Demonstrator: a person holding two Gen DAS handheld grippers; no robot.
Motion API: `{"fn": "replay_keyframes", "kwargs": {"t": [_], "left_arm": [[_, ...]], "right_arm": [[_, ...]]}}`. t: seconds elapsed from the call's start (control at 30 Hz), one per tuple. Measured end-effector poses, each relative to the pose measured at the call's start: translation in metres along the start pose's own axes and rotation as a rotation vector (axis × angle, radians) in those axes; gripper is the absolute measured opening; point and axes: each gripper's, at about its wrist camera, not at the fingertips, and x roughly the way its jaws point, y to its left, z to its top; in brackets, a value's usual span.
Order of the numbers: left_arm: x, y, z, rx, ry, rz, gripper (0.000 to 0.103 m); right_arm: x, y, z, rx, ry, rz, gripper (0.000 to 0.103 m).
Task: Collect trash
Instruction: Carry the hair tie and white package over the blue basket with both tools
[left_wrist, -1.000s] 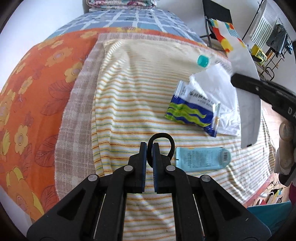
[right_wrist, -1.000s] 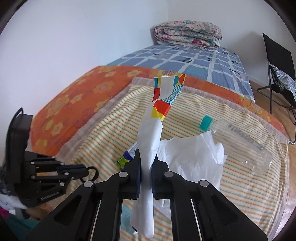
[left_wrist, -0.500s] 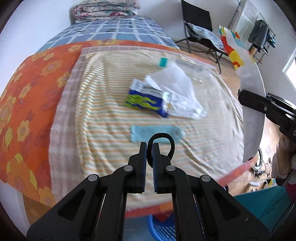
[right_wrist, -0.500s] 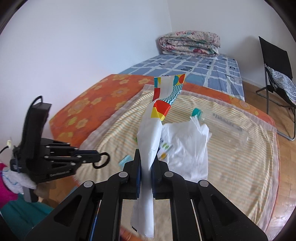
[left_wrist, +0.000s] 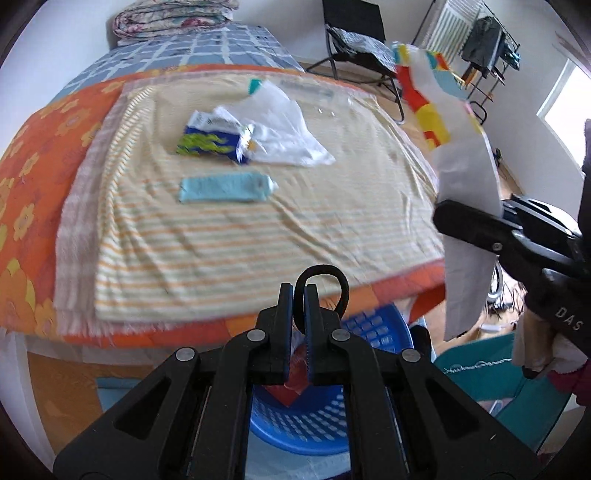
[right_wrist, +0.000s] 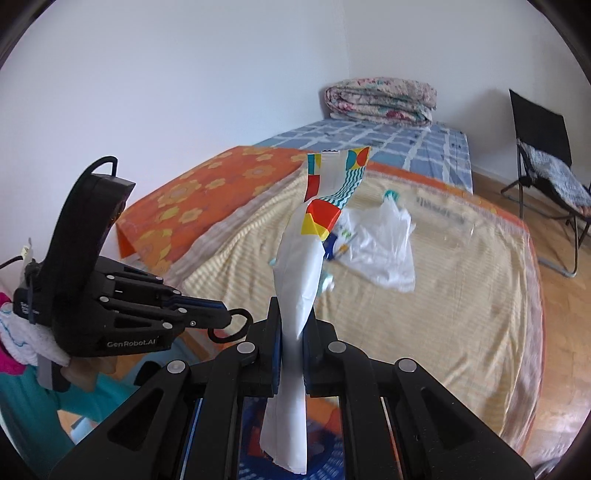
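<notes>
A: What's the right gripper (right_wrist: 291, 325) got?

B: Clamped on a long white paper wrapper (right_wrist: 299, 266), flat and creased, w/ a colour-block print at the top end: red, yellow, teal waves. Long axis runs near upright betw the jaws, printed end up and leaning away toward the bed, plain end hanging below the pads. Same wrapper shows in the left wrist view (left_wrist: 463, 177), curved, off the bed's right edge.

A: Left gripper (left_wrist: 299, 291)?

B: Jaws pinched together on a black hair tie (left_wrist: 328, 280), a thin rubbery loop sticking out past the tips. From the right wrist view the loop (right_wrist: 231, 326) pokes out sideways from that gripper (right_wrist: 221, 314).

A: Below them?

B: Blue plastic basket (left_wrist: 373, 328), lattice walls, round-ish rim, on the floor by the bed's near edge. Smth red/orange inside, too hidden to name.

A: Rest of the trash?

B: On the striped towel (left_wrist: 240, 229), soft woven terry, yellow/orange lines, over an orange floral sheet (left_wrist: 33, 173). Pale blue tube (left_wrist: 225, 189), flat, lying crosswise, cap end right. Behind it a glossy blue-green snack packet (left_wrist: 210, 142) touching a crumpled white plastic bag (left_wrist: 284, 129). Clear bottle (left_wrist: 303, 88) w/ teal cap at the far side, blurred.
</notes>
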Motion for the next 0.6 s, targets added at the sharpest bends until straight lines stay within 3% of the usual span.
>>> {"fn": "replay_keyframes", "kwargs": {"t": [0.33, 0.6], "left_arm": [[0.029, -0.017, -0.047, 0.018, 0.114, -0.008, 0.004], [0.048, -0.021, -0.071, 0.026, 0.179, 0.005, 0.004]], "right_arm": [[0.022, 0.009, -0.061, -0.004, 0.107, -0.014, 0.007], [0.032, 0.006, -0.084, 0.021, 0.164, -0.007, 0.007]]}}
